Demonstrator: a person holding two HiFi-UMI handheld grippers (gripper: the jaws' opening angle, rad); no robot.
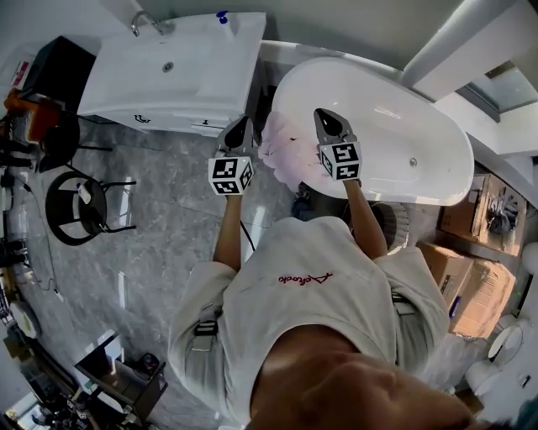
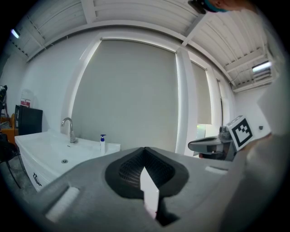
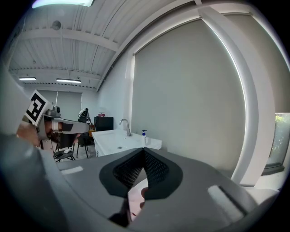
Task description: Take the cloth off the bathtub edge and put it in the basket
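Note:
A pale pink cloth (image 1: 284, 151) hangs between my two grippers, over the left end of the white bathtub (image 1: 395, 126). My left gripper (image 1: 240, 128) is shut on one side of the cloth, my right gripper (image 1: 329, 123) on the other. In the left gripper view a pale strip of the cloth (image 2: 149, 195) shows pinched between the closed jaws of the left gripper (image 2: 145, 156). In the right gripper view pinkish cloth (image 3: 136, 199) sits in the closed jaws of the right gripper (image 3: 144, 156). No basket shows in any view.
A white vanity with a basin (image 1: 168, 71), a tap and a blue-capped soap bottle (image 1: 222, 17) stands left of the tub. A black stool (image 1: 80, 206) is on the grey floor at the left. Cardboard boxes (image 1: 471, 281) lie at the right.

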